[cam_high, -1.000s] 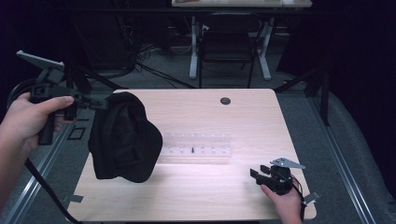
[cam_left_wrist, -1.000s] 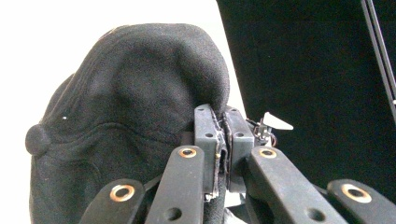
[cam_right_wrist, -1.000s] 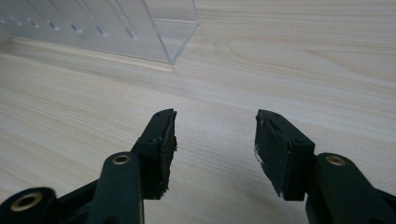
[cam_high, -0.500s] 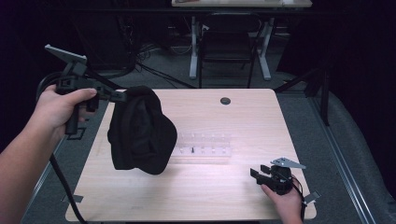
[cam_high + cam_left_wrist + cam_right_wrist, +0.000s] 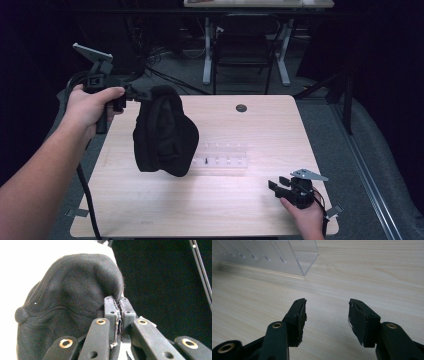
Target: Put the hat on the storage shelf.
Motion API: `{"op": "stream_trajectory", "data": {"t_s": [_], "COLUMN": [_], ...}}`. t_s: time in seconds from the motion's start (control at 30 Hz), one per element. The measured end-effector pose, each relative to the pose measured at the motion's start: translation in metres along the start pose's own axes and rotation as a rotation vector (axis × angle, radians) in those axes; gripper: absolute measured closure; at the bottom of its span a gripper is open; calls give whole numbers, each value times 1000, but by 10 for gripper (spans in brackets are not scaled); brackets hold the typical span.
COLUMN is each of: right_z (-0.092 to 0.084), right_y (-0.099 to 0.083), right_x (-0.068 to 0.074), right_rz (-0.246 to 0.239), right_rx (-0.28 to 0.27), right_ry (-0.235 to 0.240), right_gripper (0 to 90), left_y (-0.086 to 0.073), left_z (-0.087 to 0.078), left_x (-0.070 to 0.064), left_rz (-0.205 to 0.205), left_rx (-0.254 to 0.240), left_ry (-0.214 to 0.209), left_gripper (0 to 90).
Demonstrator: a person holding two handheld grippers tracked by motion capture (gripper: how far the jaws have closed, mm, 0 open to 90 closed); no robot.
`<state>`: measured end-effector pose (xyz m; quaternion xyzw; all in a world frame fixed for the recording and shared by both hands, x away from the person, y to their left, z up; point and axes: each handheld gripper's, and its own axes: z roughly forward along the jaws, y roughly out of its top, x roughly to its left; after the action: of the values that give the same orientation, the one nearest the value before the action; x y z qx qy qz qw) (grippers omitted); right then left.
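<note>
The left tool (image 5: 142,96) is pinched tight on a fold of fabric at the edge of a black cap (image 5: 164,132), its jaws pressed together with only cloth between them, as the left gripper view shows (image 5: 119,315). The cap (image 5: 67,305) hangs free from that one grip, clear of the bench (image 5: 150,210), so its own weight pulls it long and slack. Its long axis runs roughly up and down, from the clamped edge at the top to the sagging crown at the bottom. The small button (image 5: 20,314) at the cap's crown faces sideways toward the camera on the left tool.

Taking a clear plastic organiser (image 5: 225,155) lying flat on the bench as the landmark, the cap hangs above and in front of its left end and hides part of it. Gripping by the rim, not the crown, probably lets the cap open out when lowered.

The right tool (image 5: 282,186) rests low on the bench to the near right of the organiser, held by the right hand (image 5: 306,220). Its jaws stand wide apart with nothing between them (image 5: 327,315), pointing toward the organiser's corner (image 5: 304,260), seemingly waiting.
</note>
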<state>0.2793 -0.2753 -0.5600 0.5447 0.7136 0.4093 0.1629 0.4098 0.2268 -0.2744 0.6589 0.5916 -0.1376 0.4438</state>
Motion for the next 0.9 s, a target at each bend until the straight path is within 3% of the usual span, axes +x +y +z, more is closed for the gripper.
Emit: {"op": "stream_trajectory", "data": {"t_s": [0.6,0.9], "right_z": [-4,-4], "right_y": [0,1], "right_x": [-1,-1], "right_rz": [12,13], "right_rx": [-22,-30], "right_ry": [13,19], "right_gripper": [475,475], "left_y": [17,17], "left_z": [37,50], "left_x": [-11,-16], "left_rz": [-18,-2], "left_rx": [-25,-42], "left_ry": [-1,42], "left_gripper": [871,871]}}
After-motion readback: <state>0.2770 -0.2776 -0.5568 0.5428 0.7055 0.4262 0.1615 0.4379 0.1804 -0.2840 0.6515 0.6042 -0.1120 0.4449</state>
